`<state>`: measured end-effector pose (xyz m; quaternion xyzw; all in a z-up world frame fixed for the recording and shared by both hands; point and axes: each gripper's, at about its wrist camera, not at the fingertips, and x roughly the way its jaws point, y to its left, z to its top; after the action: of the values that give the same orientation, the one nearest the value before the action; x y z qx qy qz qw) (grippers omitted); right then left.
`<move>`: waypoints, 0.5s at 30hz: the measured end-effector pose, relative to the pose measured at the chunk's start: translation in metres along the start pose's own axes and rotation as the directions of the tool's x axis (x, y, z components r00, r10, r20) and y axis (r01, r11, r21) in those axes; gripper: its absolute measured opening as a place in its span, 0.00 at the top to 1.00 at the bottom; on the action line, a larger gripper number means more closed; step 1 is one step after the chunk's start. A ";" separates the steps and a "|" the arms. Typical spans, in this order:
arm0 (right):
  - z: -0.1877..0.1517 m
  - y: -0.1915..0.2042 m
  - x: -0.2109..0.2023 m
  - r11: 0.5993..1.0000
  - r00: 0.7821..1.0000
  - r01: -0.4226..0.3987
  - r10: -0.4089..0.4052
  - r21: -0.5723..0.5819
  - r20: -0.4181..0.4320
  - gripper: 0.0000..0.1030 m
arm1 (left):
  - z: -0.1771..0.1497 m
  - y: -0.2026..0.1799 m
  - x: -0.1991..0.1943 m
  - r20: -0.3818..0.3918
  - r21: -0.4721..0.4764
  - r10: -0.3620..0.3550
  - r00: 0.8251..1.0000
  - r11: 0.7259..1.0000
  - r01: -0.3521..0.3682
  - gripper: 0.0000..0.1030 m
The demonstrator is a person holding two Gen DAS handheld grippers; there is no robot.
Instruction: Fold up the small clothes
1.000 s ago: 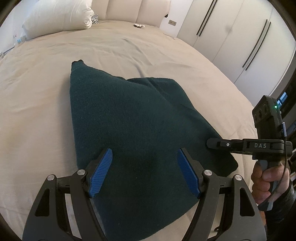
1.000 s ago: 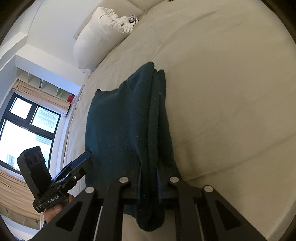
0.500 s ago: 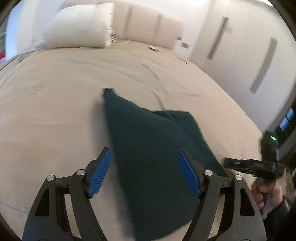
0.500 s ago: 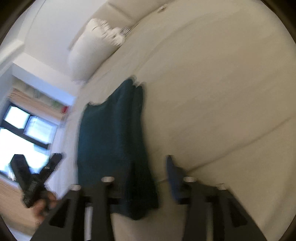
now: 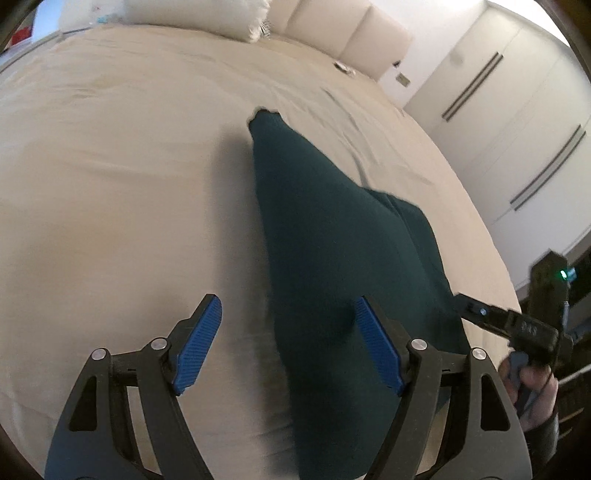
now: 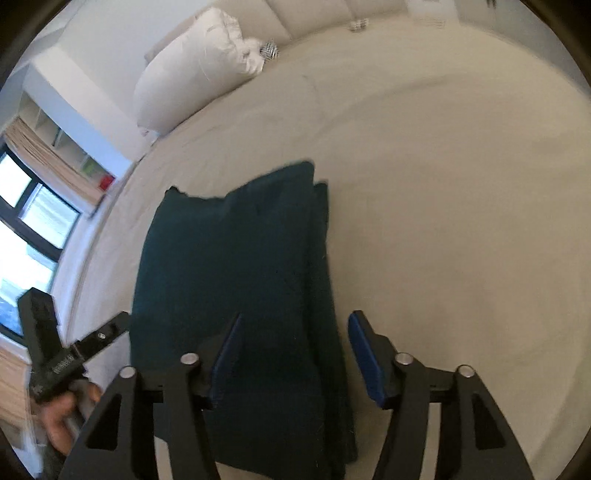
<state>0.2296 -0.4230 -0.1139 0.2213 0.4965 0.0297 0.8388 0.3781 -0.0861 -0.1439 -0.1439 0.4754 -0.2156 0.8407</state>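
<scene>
Two tools hover over a dark green garment (image 5: 332,266) lying folded on the beige bed (image 5: 122,177), its long axis running away from both. The right tool (image 6: 291,354) is nearer, straddling the layered right edge, jaws opening, nothing gripped. The left tool (image 5: 288,347) stands wide open and empty across the left edge. Thick knit, limp, smooth on top.

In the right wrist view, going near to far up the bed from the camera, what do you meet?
Right claw, its jaws opening with nothing pinched → dark green folded garment lying on the beige bedsheet → white pillow → headboard.
</scene>
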 end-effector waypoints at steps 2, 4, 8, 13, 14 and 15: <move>0.007 -0.007 0.014 0.999 0.998 -0.042 0.043 0.019 -0.041 0.40 | 0.000 -0.003 0.018 -0.070 -0.019 -0.044 0.997 0.999 0.043 0.25; 0.012 -0.013 0.023 0.994 0.995 -0.083 0.087 0.066 -0.057 0.41 | -0.001 -0.006 0.031 -0.111 -0.026 -0.067 0.992 0.998 0.064 0.25; 0.023 -0.018 0.035 0.982 0.982 -0.158 0.167 0.105 -0.086 0.60 | 0.008 -0.012 0.051 -0.160 -0.025 -0.108 0.981 0.994 0.106 0.32; 0.022 -0.019 0.032 0.976 0.977 -0.180 0.192 0.120 -0.090 0.72 | 0.024 -0.001 0.065 -0.204 -0.115 -0.160 0.966 0.984 0.139 0.51; 0.022 -0.013 0.028 0.984 0.983 -0.155 0.163 0.090 -0.085 0.74 | 0.024 -0.001 0.064 -0.207 -0.114 -0.157 0.966 0.984 0.136 0.54; 0.020 -0.003 0.024 0.992 0.990 -0.116 0.120 0.051 -0.077 0.75 | 0.024 -0.004 0.062 -0.205 -0.098 -0.146 0.968 0.987 0.128 0.58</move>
<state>0.2581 -0.4265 -0.1262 0.2682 0.5162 0.0766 0.8098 0.4259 -0.1200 -0.1759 -0.1878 0.5598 -0.2670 0.7617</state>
